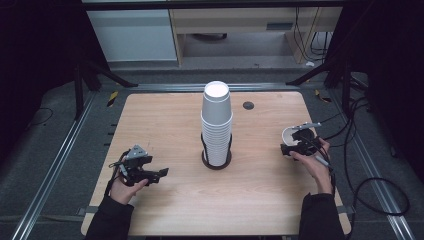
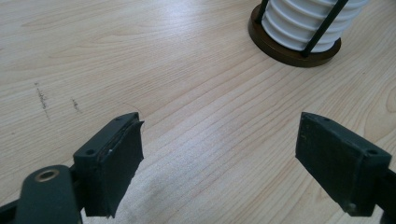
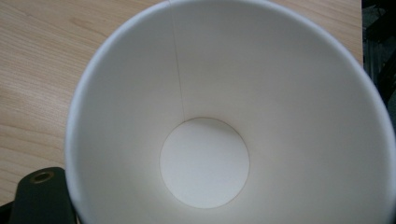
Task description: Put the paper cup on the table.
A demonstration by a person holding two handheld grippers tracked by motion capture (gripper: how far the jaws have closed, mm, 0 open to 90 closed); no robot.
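Holding an empty paper cup, the right gripper hovers.

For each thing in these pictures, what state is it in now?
Cup stack: upside down, nested, standing in its holder.
Holder: upright on the table.
Single paper cup: empty, held in the right gripper.
Left gripper: jaws open, nothing between them.

Right tool view: white cup hides own jaws; cup rim cut by top, right, bottom edges.
Left tool view: cup stack and holder base cut by top edge.
High view: right tool mostly behind cup and hand; grip unreadable.
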